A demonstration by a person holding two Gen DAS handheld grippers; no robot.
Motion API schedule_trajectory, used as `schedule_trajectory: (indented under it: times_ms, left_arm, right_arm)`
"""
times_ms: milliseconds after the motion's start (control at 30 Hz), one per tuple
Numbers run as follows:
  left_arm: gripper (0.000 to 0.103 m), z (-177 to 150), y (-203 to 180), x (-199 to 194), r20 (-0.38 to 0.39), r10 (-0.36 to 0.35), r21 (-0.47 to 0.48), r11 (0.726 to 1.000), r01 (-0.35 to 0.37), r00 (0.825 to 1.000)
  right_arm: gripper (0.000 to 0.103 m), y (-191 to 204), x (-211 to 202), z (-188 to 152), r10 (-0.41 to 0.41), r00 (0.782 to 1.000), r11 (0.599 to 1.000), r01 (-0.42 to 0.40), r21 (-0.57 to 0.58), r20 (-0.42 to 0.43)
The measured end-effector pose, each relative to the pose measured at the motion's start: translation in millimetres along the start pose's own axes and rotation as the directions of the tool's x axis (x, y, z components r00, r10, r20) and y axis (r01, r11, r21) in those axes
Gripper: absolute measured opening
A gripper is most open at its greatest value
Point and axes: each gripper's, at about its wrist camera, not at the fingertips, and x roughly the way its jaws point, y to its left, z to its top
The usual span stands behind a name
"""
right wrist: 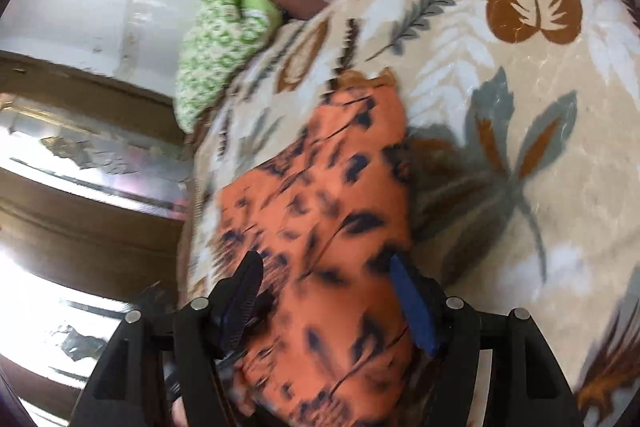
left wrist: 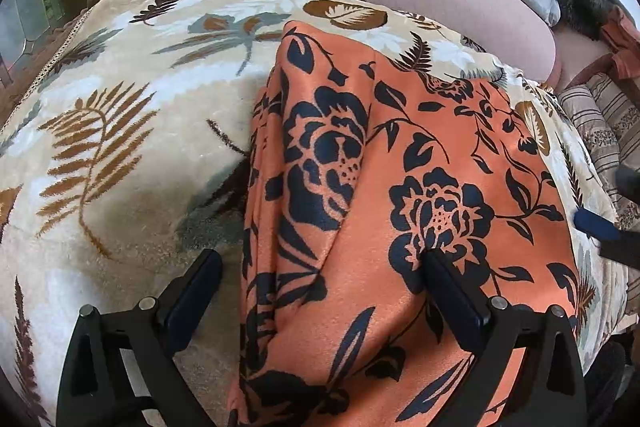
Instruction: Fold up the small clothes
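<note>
Left wrist view: left gripper (left wrist: 320, 267) gapes wide over the orange cloth (left wrist: 400, 167) on the blanket (left wrist: 120, 87); right gripper (right wrist: 324, 275) open, straddling it.

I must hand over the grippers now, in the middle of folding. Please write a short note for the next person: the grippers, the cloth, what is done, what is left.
Left gripper: open, jaws wide, low over the near end of the orange floral cloth; no grip visible.
Right gripper: open, above the cloth's other side, nothing pinched.
The cloth lies on the leaf-print blanket, with a long crease already along its middle, so one fold looks done.
Left: fold it smaller and smooth it. The right view is blurred; check first.
</note>
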Motion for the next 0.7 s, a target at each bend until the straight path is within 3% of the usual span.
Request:
schedule_trajectory:
  times_ms: [100, 133, 167, 200, 267, 367, 467, 533, 633, 700]
  left_arm:
    - [0.101, 0, 1, 0, 0.0, -0.002, 0.001, 1.0, 0.002, 1.0]
    - [0.101, 0, 0, 0, -0.001, -0.002, 0.0, 1.0, 0.002, 1.0]
    - [0.101, 0, 1, 1, -0.002, -0.001, 0.0, 1.0, 0.001, 1.0]
    - [0.101, 1, 0, 1, -0.009, 0.0, 0.002, 1.0, 0.0, 1.0]
    - [0.101, 2, 1, -6, -0.008, -0.002, -0.007, 1.0, 0.002, 1.0]
    - [0.1, 1, 14, -34, 0.044, -0.026, -0.059, 0.998, 0.029, 0.999]
    - [0.1, -11, 44, -59, 0.095, -0.063, -0.145, 0.987, 0.076, 0.993]
    - [0.1, -16, 66, -60, 0.076, -0.159, -0.212, 0.962, 0.172, 0.984]
    - [0.1, -16, 88, -45, 0.04, -0.333, -0.348, 0.879, 0.326, 0.942]
    - [0.1, -9, 88, -39, 0.036, -0.343, -0.356, 0.874, 0.332, 0.939]
  right_arm:
    - [0.071, 11, 1, -16, 0.097, 0.994, 0.994, -0.099, -0.039, -0.055]
    - [0.074, 12, 9, -16, 0.091, 0.993, 0.994, -0.095, -0.055, -0.075]
    - [0.075, 2, 17, -20, 0.035, 0.995, 0.997, -0.041, -0.063, -0.095]
    - [0.074, -18, 31, -21, 0.015, 0.992, 1.0, -0.016, -0.008, -0.123]
    - [0.072, -27, 26, -17, 0.064, 0.994, 0.994, -0.055, 0.091, -0.091]
    - [0.074, 7, 4, -15, -0.042, 0.998, 0.998, 0.039, -0.048, -0.047]
    - [0.074, 27, -5, -18, -0.003, 0.999, 0.994, -0.002, -0.107, -0.052]
    - [0.078, 29, 2, -17, -0.013, 0.998, 0.991, 0.004, -0.135, -0.064]
    - [0.079, 15, 23, -24, -0.081, 0.991, 0.989, 0.066, -0.133, -0.109]
    - [0.079, 10, 26, -26, -0.048, 0.995, 0.989, 0.036, -0.141, -0.085]
